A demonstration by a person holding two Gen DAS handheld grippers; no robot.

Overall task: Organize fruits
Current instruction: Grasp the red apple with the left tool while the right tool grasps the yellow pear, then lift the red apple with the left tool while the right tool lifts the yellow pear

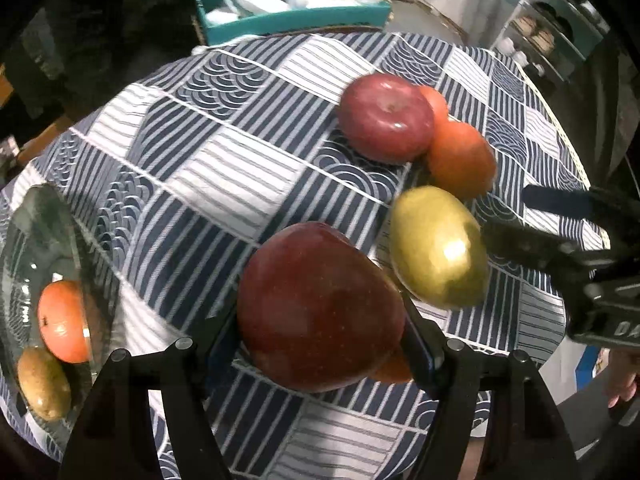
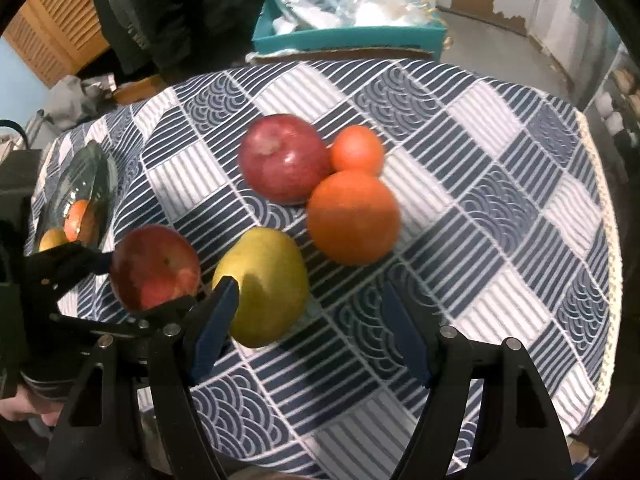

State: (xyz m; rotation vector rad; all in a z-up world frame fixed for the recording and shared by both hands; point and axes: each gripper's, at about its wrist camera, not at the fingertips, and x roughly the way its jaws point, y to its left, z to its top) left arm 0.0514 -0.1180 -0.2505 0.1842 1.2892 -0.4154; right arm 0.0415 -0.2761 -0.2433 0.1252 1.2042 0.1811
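The round table [image 2: 500,168], covered in a blue-and-white patterned cloth, is taken as the landmark. At its left edge a clear glass bowl [image 1: 24,240] is seen, with an orange fruit [image 1: 62,320] and a brownish fruit [image 1: 42,384] already inside. Near the table's middle a second red apple [image 2: 282,158] lies touching a large orange [image 2: 352,216], with a small orange [image 2: 356,150] just behind them. A yellow-green pear [image 2: 266,280] lies on the cloth nearer the front edge.

The red apple [image 1: 320,304] in hand is seen between the pear and the bowl, gripped across its widest part; whether it is lifted clear of the cloth cannot be told. It is judged firm and fairly heavy, with a smooth waxy skin that could slip, so a hold across the broad middle, as now taken, is judged soundest. Bruising is judged likely if it is dropped into the glass.

The left gripper [image 1: 320,352] is seen half spread, its pads pressed against both flanks of the apple. The right gripper [image 2: 310,316] is seen spread to a similar width with nothing pinched: its left pad [image 2: 216,320] stands against or just in front of the pear, contact not being certain, and bare cloth is seen between the fingers.
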